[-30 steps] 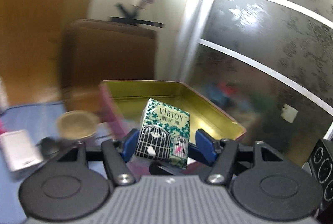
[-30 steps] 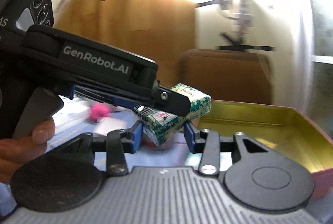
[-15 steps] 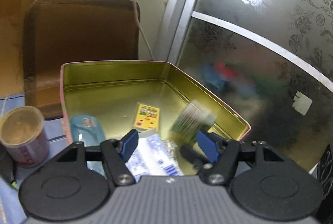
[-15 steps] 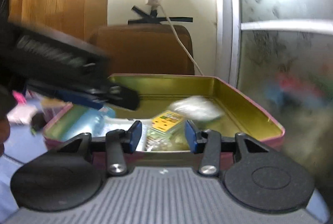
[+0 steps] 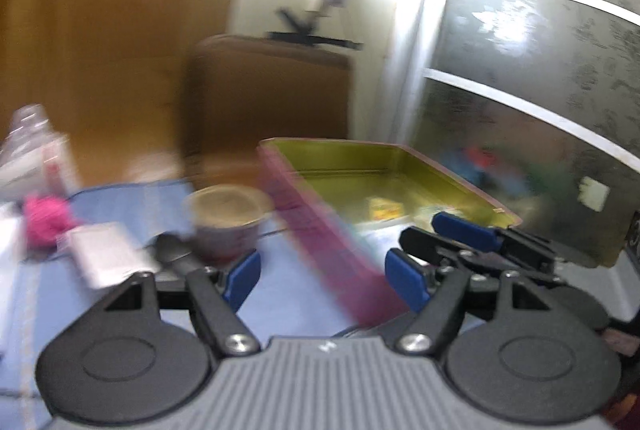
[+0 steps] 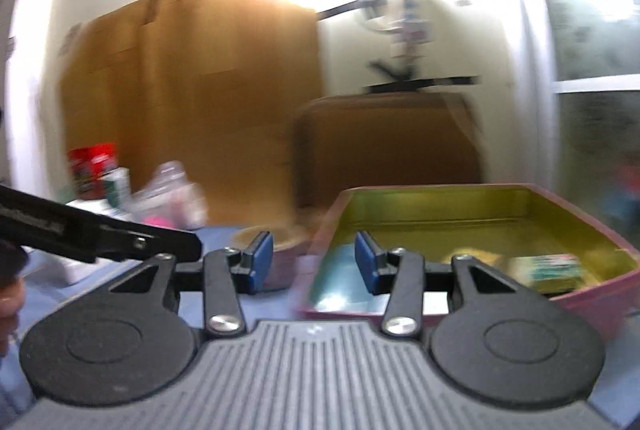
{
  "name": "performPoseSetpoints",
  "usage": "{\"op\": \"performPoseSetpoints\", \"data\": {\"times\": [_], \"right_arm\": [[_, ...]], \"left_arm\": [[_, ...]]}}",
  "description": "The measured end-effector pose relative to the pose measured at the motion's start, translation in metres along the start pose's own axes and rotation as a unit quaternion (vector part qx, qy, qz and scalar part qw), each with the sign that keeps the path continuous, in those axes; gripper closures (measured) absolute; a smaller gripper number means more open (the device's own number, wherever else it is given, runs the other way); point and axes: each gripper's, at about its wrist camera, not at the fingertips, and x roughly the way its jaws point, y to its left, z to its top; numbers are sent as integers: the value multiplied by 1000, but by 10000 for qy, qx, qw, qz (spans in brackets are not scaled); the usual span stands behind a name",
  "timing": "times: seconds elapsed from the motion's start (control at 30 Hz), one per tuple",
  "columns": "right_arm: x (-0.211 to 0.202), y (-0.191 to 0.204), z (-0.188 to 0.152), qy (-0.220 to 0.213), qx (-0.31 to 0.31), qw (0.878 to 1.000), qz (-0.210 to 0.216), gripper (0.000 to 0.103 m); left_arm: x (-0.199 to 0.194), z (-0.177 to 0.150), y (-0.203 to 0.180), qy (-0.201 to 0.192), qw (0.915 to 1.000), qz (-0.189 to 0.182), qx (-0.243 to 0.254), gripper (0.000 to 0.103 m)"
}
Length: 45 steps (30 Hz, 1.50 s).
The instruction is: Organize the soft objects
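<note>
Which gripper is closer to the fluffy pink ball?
Left. The left gripper is just right of the pink ball; the right gripper sits farther right, by the tin.

Your tin [image 6: 592,296] is pink outside and gold-green inside; a green-and-white patterned packet [image 6: 554,267] lies in it. Your worktop [image 5: 120,198] is covered in pale blue, with a magenta pom-pom [image 5: 44,216] on it. Your tongs' pads [image 5: 406,280] are blue on black.

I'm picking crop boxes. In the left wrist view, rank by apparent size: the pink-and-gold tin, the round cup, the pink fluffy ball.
1. pink-and-gold tin, clearly largest
2. round cup
3. pink fluffy ball, smallest, though blur and its greater distance from the camera make this unsure
</note>
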Motion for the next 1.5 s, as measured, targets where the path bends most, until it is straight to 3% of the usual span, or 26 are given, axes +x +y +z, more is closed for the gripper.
{"op": "performPoseSetpoints", "data": {"times": [0.23,0.37,0.47,0.87,1.03,1.33,1.5], "right_arm": [[35,58,-16,656,-64,9945,816,57],[49,80,-22,978,-10,9897,1044,57],[54,96,-26,1114,-155,9870,1152,57],[96,123,-17,1295,-704,9812,1245,57],[148,127,-9,1569,-792,9753,1339,56],[253,136,11,2169,31,9664,1379,54],[289,156,22,2266,-43,9592,1688,40]], "left_arm": [[-36,-41,77,125,9944,920,-507,32],[-47,-62,105,167,9875,1492,-484,32],[-53,-74,118,176,9848,1660,-481,32],[-62,-81,136,-45,9853,1471,-869,32],[-66,-83,141,-175,9830,1502,-1044,32],[-71,-84,133,-403,9849,1472,-820,32],[-73,-84,134,-526,9860,1350,-827,32]]}}
